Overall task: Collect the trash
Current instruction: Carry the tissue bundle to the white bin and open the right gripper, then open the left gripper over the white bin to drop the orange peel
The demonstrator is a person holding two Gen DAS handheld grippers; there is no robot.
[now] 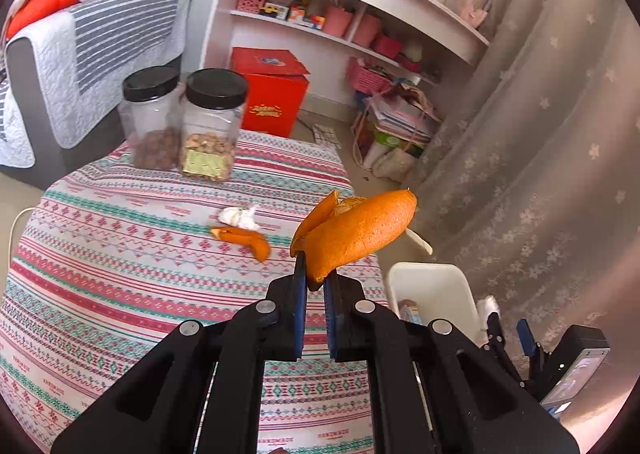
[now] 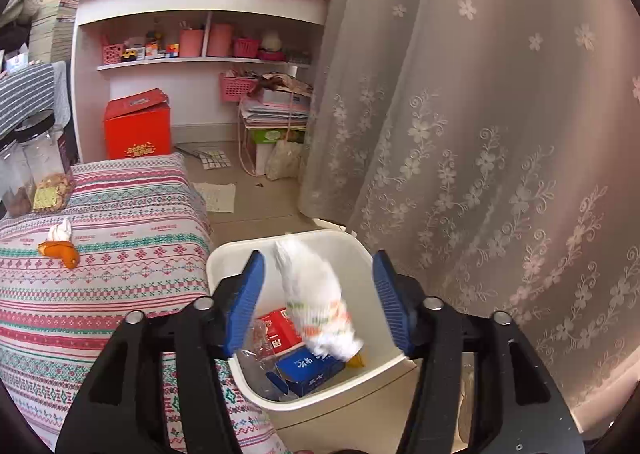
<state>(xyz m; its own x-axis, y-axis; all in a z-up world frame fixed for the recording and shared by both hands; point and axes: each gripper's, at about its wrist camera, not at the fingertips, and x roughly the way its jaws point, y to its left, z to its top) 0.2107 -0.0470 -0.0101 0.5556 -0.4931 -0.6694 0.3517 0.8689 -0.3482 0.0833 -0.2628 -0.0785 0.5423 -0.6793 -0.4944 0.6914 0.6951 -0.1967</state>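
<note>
The left gripper (image 1: pixel 315 278) pinches a large orange peel (image 1: pixel 356 232) in its jaws above the desk (image 1: pixel 120 286). The right gripper (image 2: pixel 318 294), jaws spread, hangs over the white trash bin (image 2: pixel 224 254), a crumpled white wrapper (image 2: pixel 320 306) between them.
</note>
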